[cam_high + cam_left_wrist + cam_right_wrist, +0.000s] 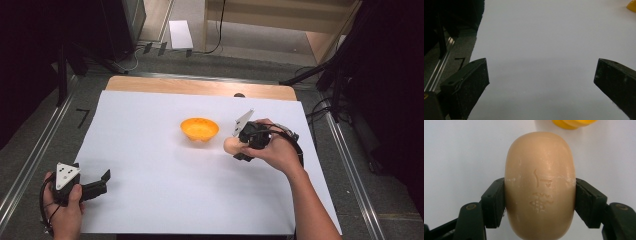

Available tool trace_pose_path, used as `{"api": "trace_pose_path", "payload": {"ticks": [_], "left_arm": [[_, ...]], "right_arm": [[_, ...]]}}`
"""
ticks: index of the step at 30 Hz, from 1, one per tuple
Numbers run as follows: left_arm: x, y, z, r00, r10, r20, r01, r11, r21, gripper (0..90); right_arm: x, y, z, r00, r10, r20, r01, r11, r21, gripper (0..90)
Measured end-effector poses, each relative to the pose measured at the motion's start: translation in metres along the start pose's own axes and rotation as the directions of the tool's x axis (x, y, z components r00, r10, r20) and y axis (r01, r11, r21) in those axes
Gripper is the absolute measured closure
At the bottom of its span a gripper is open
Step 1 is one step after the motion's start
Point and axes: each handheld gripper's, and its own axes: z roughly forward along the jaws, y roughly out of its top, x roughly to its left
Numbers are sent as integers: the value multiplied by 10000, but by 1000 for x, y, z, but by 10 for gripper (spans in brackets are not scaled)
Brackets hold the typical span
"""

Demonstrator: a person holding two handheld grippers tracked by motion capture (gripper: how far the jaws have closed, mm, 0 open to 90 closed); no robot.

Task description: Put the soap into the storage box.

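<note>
The left gripper (102, 181) lies nearest the camera in the high view, at about 8 o'clock on the white sheet (165, 190), held in the person's left hand (62, 210) at the sheet's near left corner. Its jaws stand spread wide; in the left gripper view they rise apart from the bottom corners with bare sheet between them and nothing touching the pads (477, 80). A grey three-cornered plate (66, 174) sits on top of it, and a sliver of the orange bowl (632, 5) shows at 1 o'clock in that view.

The right gripper (239, 146) sits at about 3 o'clock from the sheet's middle, gripped by the person's right hand (277, 150), with the forearm coming in from 5 o'clock. Its jaws pinch a tan bar of soap (230, 145). In the right gripper view the soap (540, 187) stands lengthwise between the two black pads (494, 202), which press on its two long sides about midway along; stamped marks show on its top face. I cannot tell whether the soap rests on the sheet or is lifted off it.

The orange bowl (199, 129) stands upright on the sheet near its middle, at 10 o'clock from the soap and just beside it, not touching. In the right gripper view its edge (574, 123) shows at 12 o'clock beyond the soap.
</note>
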Motion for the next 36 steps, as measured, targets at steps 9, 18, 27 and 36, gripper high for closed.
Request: {"api": "trace_pose_path", "payload": {"ticks": [9,18,27,36], "left_arm": [[-1,0,0,10000,40,5,-40,10000,-3,1],[0,0,0,10000,11,29,-11,10000,-7,2],[0,0,0,10000,-4,46,4,10000,-49,1],[1,0,0,10000,-25,83,25,10000,-26,1]], "right_arm": [[-10,14,0,9997,-205,-149,204,9998,-7,332],[-18,32,2,9988,-474,-106,474,9989,18,332],[-24,48,3,9980,-629,-3,629,9980,106,332],[-30,65,4,9970,-773,-12,773,9969,133,332]]}}
